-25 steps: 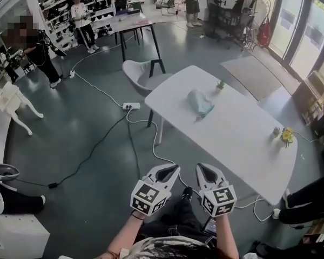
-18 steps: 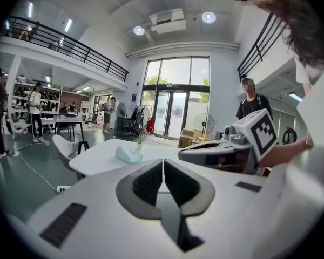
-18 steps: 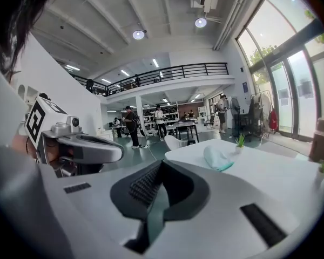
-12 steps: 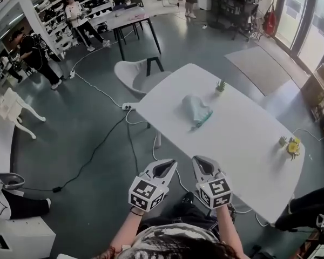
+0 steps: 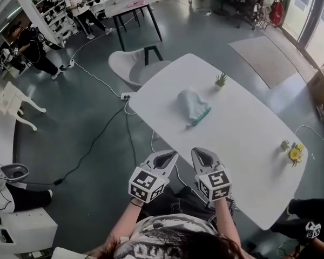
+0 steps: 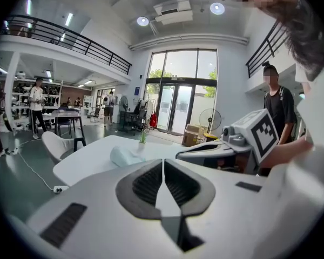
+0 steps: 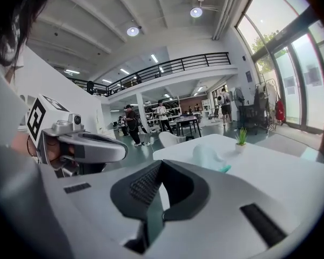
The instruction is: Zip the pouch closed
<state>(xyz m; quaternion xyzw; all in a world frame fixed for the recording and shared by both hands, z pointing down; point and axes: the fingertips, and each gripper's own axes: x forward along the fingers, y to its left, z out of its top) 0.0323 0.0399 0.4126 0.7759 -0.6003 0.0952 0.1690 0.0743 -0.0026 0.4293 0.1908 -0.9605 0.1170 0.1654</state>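
Observation:
A pale blue-green pouch with a teal zip edge lies on the white table, toward its far left part. It also shows as a small soft lump in the left gripper view and as the same pouch in the right gripper view. My left gripper and right gripper are held side by side at the table's near edge, well short of the pouch. Both are shut with nothing between the jaws. The left gripper's pads meet in a thin line. The right gripper's fingertips touch too.
A small green plant stands behind the pouch; a tiny plant and yellow flowers sit at the table's right end. A white chair stands left of the table. A power strip and cables lie on the floor.
Both grippers have moved forward together toward the table. The table and pouch now sit closer and lower in the head view. The jaws have stayed shut.

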